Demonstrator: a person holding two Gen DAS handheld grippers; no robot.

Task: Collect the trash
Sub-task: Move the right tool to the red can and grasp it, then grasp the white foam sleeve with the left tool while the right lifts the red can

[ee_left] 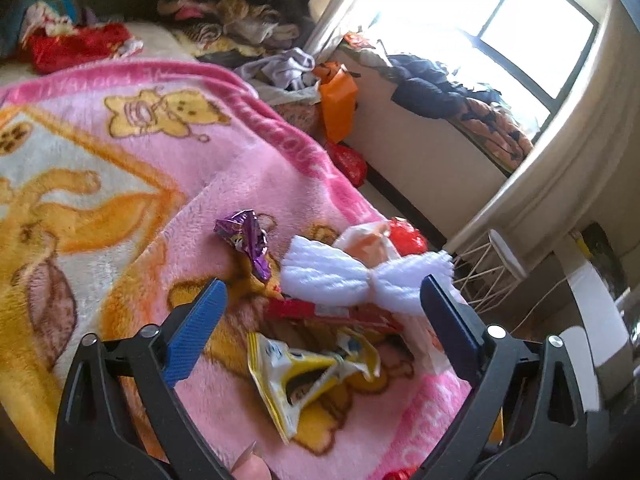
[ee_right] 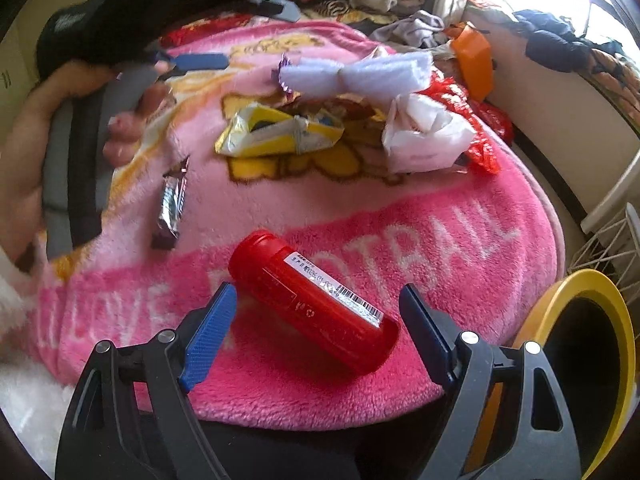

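Observation:
Trash lies on a pink cartoon blanket (ee_left: 132, 184). My left gripper (ee_left: 324, 284) is open just above a pile: a white fluffy piece (ee_left: 332, 276), a red wrapper (ee_left: 320, 312), a yellow wrapper (ee_left: 296, 368) and a purple wrapper (ee_left: 248, 240). Nothing is between its pads. My right gripper (ee_right: 318, 292) is open around a red bottle (ee_right: 316, 300) that lies on its side on the blanket; the pads stand apart from it. A silver wrapper (ee_right: 170, 208) and a crumpled white bag (ee_right: 424, 136) lie farther off. A hand (ee_right: 24, 140) holds the left gripper at the upper left.
A yellow-rimmed bin (ee_right: 580, 360) stands at the blanket's right edge, beside my right gripper. A white wire basket (ee_left: 480, 276) sits on the floor past the bed. An orange bag (ee_left: 338, 100), piled clothes (ee_left: 248, 28) and a dark jacket (ee_left: 432, 84) crowd the far side.

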